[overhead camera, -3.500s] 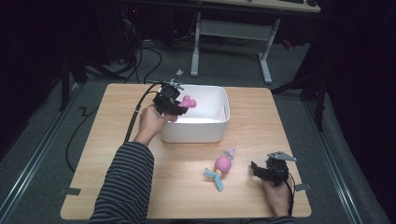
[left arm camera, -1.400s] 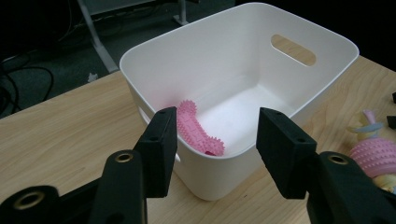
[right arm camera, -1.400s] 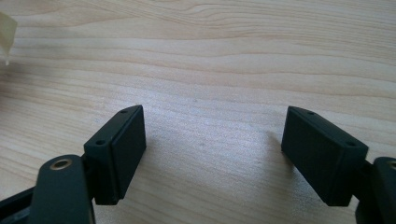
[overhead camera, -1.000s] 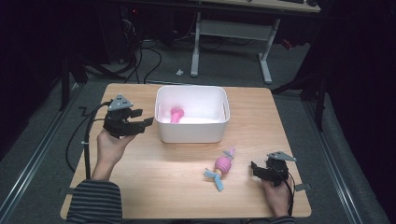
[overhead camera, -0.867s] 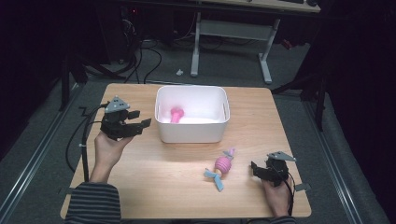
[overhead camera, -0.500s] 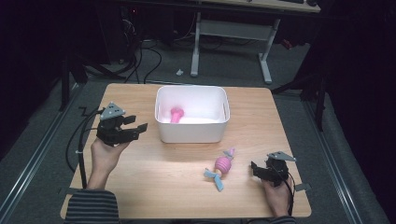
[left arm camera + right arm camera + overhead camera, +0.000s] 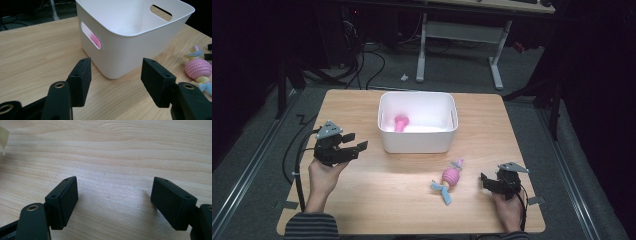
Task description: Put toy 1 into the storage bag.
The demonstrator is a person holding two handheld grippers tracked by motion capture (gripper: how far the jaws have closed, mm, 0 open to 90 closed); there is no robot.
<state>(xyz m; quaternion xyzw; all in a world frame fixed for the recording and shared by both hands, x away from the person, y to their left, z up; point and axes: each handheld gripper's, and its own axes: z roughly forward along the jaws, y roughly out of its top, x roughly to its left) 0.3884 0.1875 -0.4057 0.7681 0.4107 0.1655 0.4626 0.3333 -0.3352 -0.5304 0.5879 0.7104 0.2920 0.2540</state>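
The left claw point(image 7: 346, 149) hangs just over the pale wooden worktop point(image 7: 377, 205) left of the white plastic bin with handle slots point(image 7: 418, 142). Its jaws have just been opening and stand partly apart with nothing between them. A pink knobbly toy point(image 7: 400, 122) already lies inside the bin. The second one — a pink ribbed ball toy with pale blue and yellow rope ends point(image 7: 449, 178) — lies on the worktop in front of the bin. The right claw point(image 7: 490, 182) rests just right of it, jaws apart and empty.

The likely trouble is a grip on a loose rope end alone — the ball would swing and drop short of the bin or knock its rim. The wood is smooth, so a nudged ball may roll.

Around the worktop lie grey carpet, trailing cables and a dim room with a desk frame behind.
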